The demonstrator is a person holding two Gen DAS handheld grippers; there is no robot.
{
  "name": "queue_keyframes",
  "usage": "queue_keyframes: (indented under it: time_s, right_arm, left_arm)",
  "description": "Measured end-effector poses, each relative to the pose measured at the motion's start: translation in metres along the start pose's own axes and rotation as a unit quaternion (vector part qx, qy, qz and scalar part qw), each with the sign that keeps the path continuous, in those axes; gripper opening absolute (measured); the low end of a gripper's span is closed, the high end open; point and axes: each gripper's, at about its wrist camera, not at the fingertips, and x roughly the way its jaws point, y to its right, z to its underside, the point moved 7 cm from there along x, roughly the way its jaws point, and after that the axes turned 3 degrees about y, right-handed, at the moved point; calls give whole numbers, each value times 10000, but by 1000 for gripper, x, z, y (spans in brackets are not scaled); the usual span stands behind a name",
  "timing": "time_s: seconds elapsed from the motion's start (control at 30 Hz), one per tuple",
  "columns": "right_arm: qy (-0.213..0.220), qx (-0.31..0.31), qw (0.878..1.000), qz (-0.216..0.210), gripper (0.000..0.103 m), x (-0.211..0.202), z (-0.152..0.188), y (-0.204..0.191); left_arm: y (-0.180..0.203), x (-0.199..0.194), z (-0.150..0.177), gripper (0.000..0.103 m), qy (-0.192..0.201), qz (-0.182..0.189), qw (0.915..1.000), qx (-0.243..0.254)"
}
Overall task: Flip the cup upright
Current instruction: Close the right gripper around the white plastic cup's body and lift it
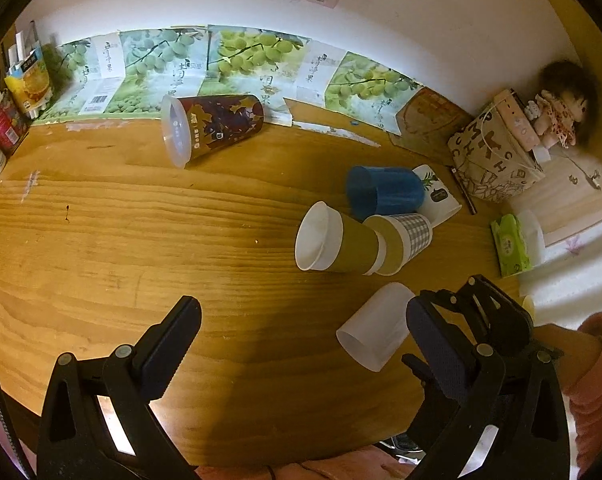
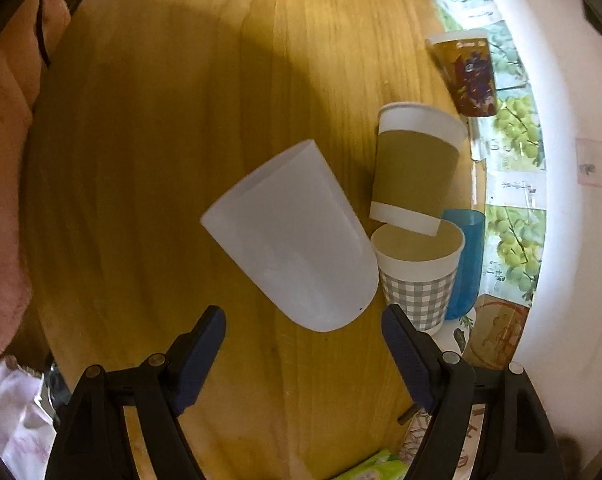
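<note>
Several cups lie on their sides on the wooden table (image 1: 141, 240). A frosted white cup (image 1: 375, 326) (image 2: 293, 240) lies nearest. Beyond it lie a brown-sleeved paper cup (image 1: 337, 240) (image 2: 415, 168), a grey checked paper cup (image 1: 405, 240) (image 2: 419, 276), a blue cup (image 1: 385, 192) (image 2: 467, 260) and a dark printed plastic cup (image 1: 213, 128) (image 2: 471, 76). My left gripper (image 1: 301, 328) is open and empty above the table. My right gripper (image 2: 303, 332) is open, just short of the white cup's closed end; it also shows in the left wrist view (image 1: 481, 320).
Grape-print cartons (image 1: 237, 64) line the back wall. A patterned box (image 1: 497, 156) with a doll (image 1: 557, 116) stands at the right, a green wipes pack (image 1: 511, 246) near it. Bottles and boxes (image 1: 9, 112) crowd the far left corner.
</note>
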Motion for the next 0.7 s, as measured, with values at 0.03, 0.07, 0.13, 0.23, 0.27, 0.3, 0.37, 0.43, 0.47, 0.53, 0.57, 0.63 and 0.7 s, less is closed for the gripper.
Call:
queue_keyframes:
  time_s: [0.03,0.07,0.13,0.23,0.27,0.3,0.37,0.43,0.47,0.53,0.57,0.63,0.7]
  right_arm:
    - [12,0,10000,-38,81,2,-1,2]
    - [29,5,10000,-69,81,3,-1,2]
    - [57,7,9999,-147,81,7,-3,4]
    - [104,-41,9997,-217,81,8,-6,5]
    - [117,-56,9996,-253,81,10,-6,5]
    - [128,-72,9995,-274,81,11,-7,5]
    - [153,-97,9994,-307,81,13,-8,6]
    - [179,-101,9991,-363,81,15,-9,6]
    - [194,-99,9991,-370,81,16,-10,6]
    - [194,-82,9990,-391,81,19,-11,7]
    - [177,-77,9990,-402,81,20,-11,8]
    - [177,-64,9989,-434,80,22,-12,9]
    - [184,-41,9988,-451,77,23,-11,10]
  left_arm:
    - [1,1,0,102,-24,42,10000,3]
    - [1,3,-1,102,-51,95,9999,-5]
    - [3,5,-1,102,-92,164,9998,-19]
    - [4,8,-2,102,-133,211,9997,-9]
    - [5,9,-2,102,-140,220,9997,-6]
    - [5,10,-3,102,-150,233,9996,-2]
    - [5,11,-4,102,-158,247,9996,1]
    - [4,12,-5,102,-162,249,9996,-13]
    - [4,12,-5,102,-172,247,9995,-31]
    - [3,13,-5,102,-197,251,9995,-60]
    - [2,13,-5,102,-207,254,9994,-74]
    - [1,13,-3,102,-218,261,9994,-80]
    - [0,14,-3,102,-229,267,9994,-70]
